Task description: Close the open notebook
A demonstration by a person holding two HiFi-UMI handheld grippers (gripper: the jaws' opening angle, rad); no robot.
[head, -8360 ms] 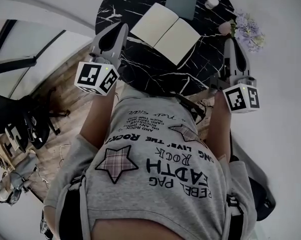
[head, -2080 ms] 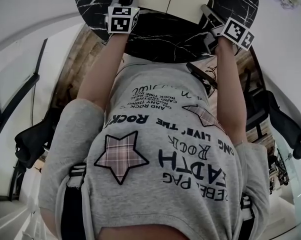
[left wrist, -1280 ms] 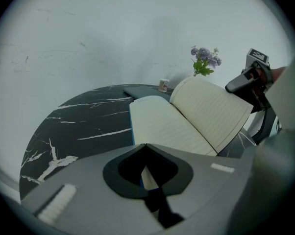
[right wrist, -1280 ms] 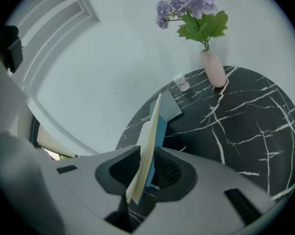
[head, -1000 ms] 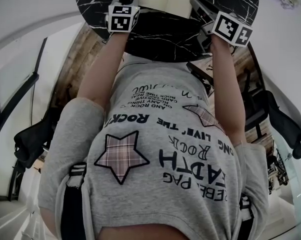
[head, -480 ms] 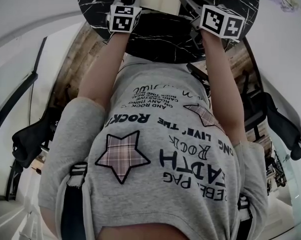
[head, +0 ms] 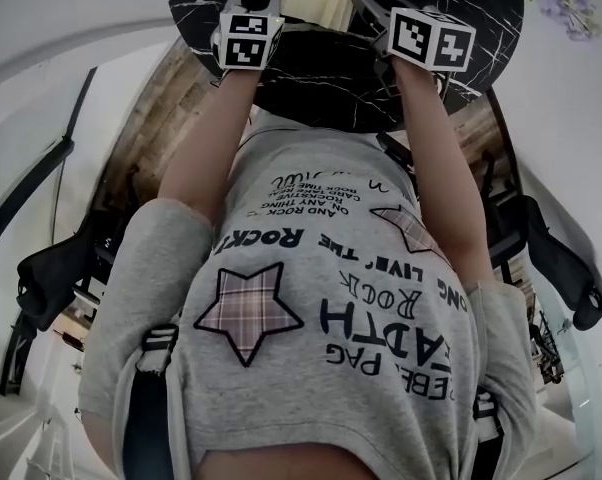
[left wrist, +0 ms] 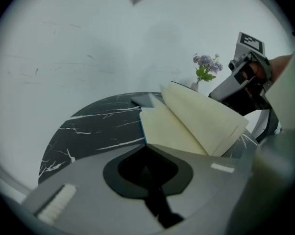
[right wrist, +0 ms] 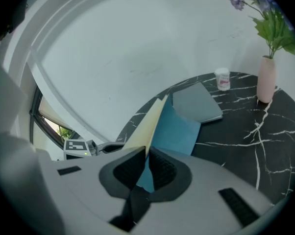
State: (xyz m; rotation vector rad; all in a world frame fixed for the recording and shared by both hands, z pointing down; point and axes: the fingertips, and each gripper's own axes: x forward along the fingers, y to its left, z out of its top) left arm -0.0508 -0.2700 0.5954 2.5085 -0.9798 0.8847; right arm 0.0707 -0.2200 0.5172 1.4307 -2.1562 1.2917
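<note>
Right gripper view: my right gripper (right wrist: pixel 147 155) pinches the notebook cover (right wrist: pixel 179 126) upright for folding over; my left gripper (left wrist: pixel 146 148), jaws together, braces the flat half's near edge.

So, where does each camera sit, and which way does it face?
Head view: on the head, facing steeply down; grey shirt, both forearms.
Left gripper view: on the left gripper, facing the cream-paged open notebook; shut jaws show.
Right gripper view: on the right gripper, jaws clamping the notebook's blue cover.
Both gripper views share it.
</note>
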